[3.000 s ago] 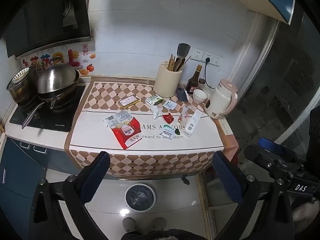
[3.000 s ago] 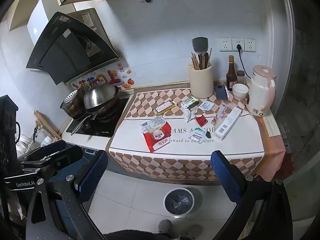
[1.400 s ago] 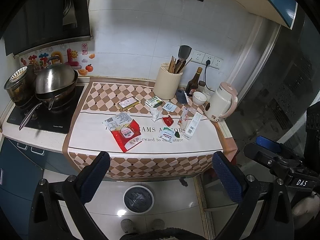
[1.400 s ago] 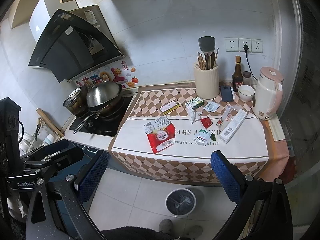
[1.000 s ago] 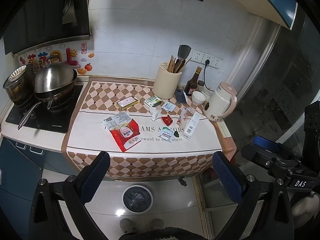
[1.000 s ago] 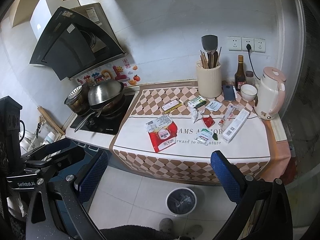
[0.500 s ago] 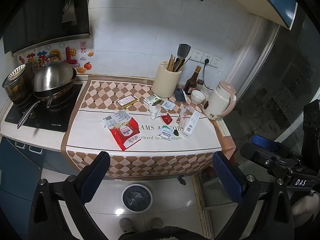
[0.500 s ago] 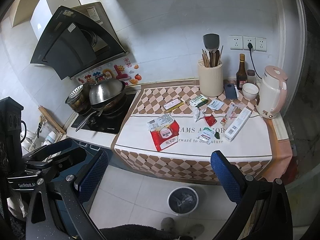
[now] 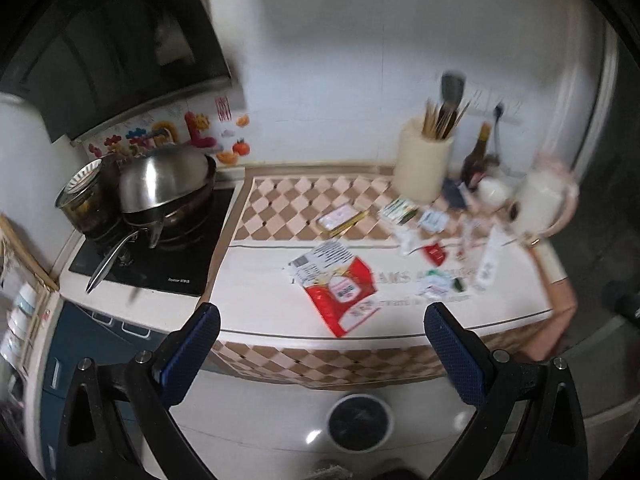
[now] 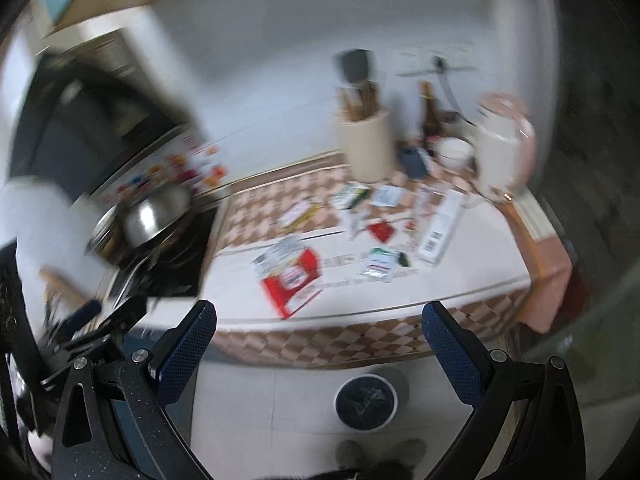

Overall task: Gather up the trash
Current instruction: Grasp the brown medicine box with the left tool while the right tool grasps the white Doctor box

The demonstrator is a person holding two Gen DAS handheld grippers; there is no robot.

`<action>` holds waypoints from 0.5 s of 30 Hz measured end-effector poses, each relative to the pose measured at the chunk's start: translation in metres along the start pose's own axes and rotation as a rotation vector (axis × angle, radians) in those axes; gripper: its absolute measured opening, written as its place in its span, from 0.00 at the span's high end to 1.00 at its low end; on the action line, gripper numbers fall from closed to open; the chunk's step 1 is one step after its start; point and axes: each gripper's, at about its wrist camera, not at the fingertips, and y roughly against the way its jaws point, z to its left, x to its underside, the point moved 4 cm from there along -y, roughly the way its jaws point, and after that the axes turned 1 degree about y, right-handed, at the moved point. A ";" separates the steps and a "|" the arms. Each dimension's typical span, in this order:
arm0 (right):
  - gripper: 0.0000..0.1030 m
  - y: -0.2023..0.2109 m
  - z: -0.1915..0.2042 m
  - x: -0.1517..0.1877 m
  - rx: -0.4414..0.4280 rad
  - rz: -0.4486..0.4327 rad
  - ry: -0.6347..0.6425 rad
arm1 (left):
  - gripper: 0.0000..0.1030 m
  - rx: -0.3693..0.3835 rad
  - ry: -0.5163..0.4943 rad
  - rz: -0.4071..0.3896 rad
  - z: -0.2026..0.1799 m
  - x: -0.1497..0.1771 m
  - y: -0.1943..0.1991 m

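Both views have swung closer to the tabletop (image 9: 256,280), so the approach has begun: left gripper (image 9: 322,334) and right gripper (image 10: 320,330) gape empty, wrappers like the red packet (image 9: 340,296) lying untouched above the bin (image 9: 359,422).

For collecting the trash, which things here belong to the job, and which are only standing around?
For the job:
- red snack bag
- small red packet
- long white box
- green and white sachet
- round bin on the floor
- left gripper and right gripper, both open and empty

Only standing around:
- kettle
- utensil holder
- dark bottle
- steel pan
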 end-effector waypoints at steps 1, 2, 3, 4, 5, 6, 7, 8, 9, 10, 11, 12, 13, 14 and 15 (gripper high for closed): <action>0.00 -0.014 -0.012 -0.003 0.040 -0.005 -0.040 | 0.00 -0.017 -0.026 0.033 -0.004 -0.007 -0.026; 0.00 -0.028 -0.024 -0.008 0.080 -0.005 -0.071 | 0.00 -0.034 -0.051 0.063 -0.008 -0.014 -0.049; 0.00 -0.047 -0.040 -0.013 0.131 0.002 -0.107 | 0.00 -0.043 -0.068 0.086 -0.010 -0.019 -0.067; 0.00 -0.065 -0.052 -0.018 0.167 0.017 -0.134 | 0.00 -0.050 -0.091 0.120 -0.016 -0.028 -0.095; 0.00 -0.081 -0.064 -0.025 0.183 0.037 -0.158 | 0.00 -0.062 -0.106 0.148 -0.022 -0.036 -0.117; 0.00 -0.107 -0.081 -0.034 0.196 0.075 -0.198 | 0.00 -0.068 -0.114 0.165 -0.024 -0.042 -0.134; 0.00 -0.127 -0.094 -0.042 0.202 0.099 -0.223 | 0.00 -0.070 -0.124 0.190 -0.028 -0.052 -0.160; 0.00 -0.146 -0.104 -0.050 0.228 0.114 -0.241 | 0.00 -0.079 -0.137 0.207 -0.032 -0.061 -0.182; 0.00 -0.172 -0.117 -0.059 0.262 0.137 -0.251 | 0.00 -0.091 -0.152 0.218 -0.033 -0.069 -0.200; 0.00 -0.190 -0.127 -0.065 0.284 0.150 -0.261 | 0.00 -0.109 -0.174 0.242 -0.037 -0.078 -0.227; 0.00 -0.209 -0.138 -0.072 0.300 0.160 -0.273 | 0.00 -0.119 -0.188 0.258 -0.043 -0.083 -0.243; 0.00 -0.237 -0.153 -0.080 0.317 0.185 -0.299 | 0.00 -0.140 -0.215 0.288 -0.049 -0.090 -0.271; 0.00 -0.258 -0.163 -0.085 0.318 0.207 -0.317 | 0.00 -0.161 -0.244 0.320 -0.054 -0.096 -0.300; 0.00 -0.285 -0.175 -0.090 0.316 0.241 -0.335 | 0.00 -0.174 -0.271 0.346 -0.059 -0.101 -0.325; 0.00 -0.302 -0.180 -0.093 0.317 0.264 -0.342 | 0.00 -0.179 -0.294 0.364 -0.063 -0.104 -0.342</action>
